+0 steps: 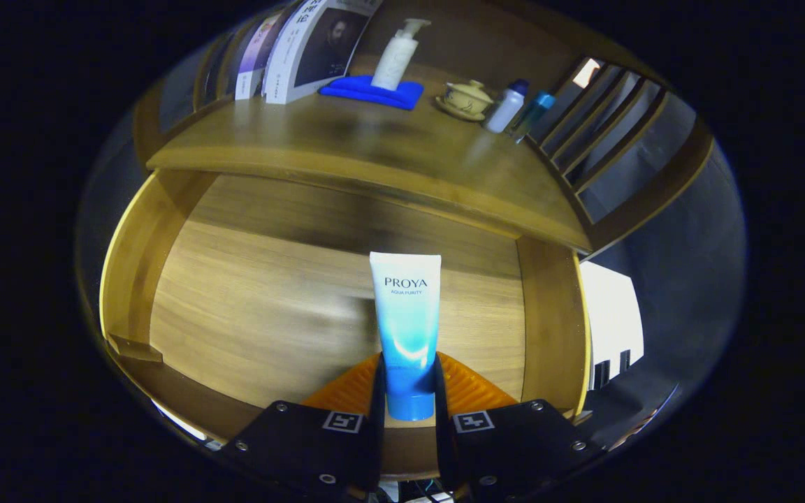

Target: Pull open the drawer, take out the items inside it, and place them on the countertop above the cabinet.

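So I'm holding a blue-and-white tube (406,328) in my gripper (408,391), both fingers pressing on its cap end at the bottom middle of the frame, the tube pointing up and away from me. It's sitting over the open wooden drawer (256,307), which is spreading across the middle of the frame. Above it the counter (346,154) is carrying some books (305,49) at upper left, a pump bottle (397,56) standing on a blue cloth (357,89), a lidded cup (469,98) and two small bottles (514,106) toward upper right.
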Available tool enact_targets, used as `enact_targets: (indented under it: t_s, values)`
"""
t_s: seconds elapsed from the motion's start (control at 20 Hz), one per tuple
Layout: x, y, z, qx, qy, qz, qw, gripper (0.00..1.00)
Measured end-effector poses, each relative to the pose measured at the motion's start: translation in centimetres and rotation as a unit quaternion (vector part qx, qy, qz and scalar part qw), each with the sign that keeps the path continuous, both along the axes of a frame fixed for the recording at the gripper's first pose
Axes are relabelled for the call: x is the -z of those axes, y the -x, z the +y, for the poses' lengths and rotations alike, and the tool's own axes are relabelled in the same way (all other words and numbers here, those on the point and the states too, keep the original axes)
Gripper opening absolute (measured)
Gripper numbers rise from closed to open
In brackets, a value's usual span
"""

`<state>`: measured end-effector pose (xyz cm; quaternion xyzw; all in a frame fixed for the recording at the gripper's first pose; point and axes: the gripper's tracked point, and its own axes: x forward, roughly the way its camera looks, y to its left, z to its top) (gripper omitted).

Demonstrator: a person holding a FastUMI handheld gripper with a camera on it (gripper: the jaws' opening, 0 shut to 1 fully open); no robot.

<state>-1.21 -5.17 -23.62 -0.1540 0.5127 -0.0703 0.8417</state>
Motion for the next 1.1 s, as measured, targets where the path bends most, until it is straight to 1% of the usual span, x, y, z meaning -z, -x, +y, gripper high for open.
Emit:
enact_targets:
  t_s: [0.1,0.2,0.35,0.65,0.75,0.85,1.1]
  values:
    - [-1.7,-0.3,0.0,-0.001,0.006,-0.019,1.0,0.33]
    - [-3.1,-1.3,0.2,0.006,-0.004,-0.044,0.999,0.33]
    - [-5.0,-3.7,0.4,0.012,-0.02,-0.076,0.997,0.33]
    - [-8.6,-9.7,-0.6,0.0,0.009,-0.126,0.992,0.33]
    - [-9.1,-11.5,-0.7,-0.008,0.017,-0.138,0.99,0.33]
    - [-8.8,-13.4,-0.4,-0.018,0.009,-0.144,0.989,0.33]
    - [-7.3,-16.7,-0.1,-0.036,-0.005,-0.146,0.989,0.33]
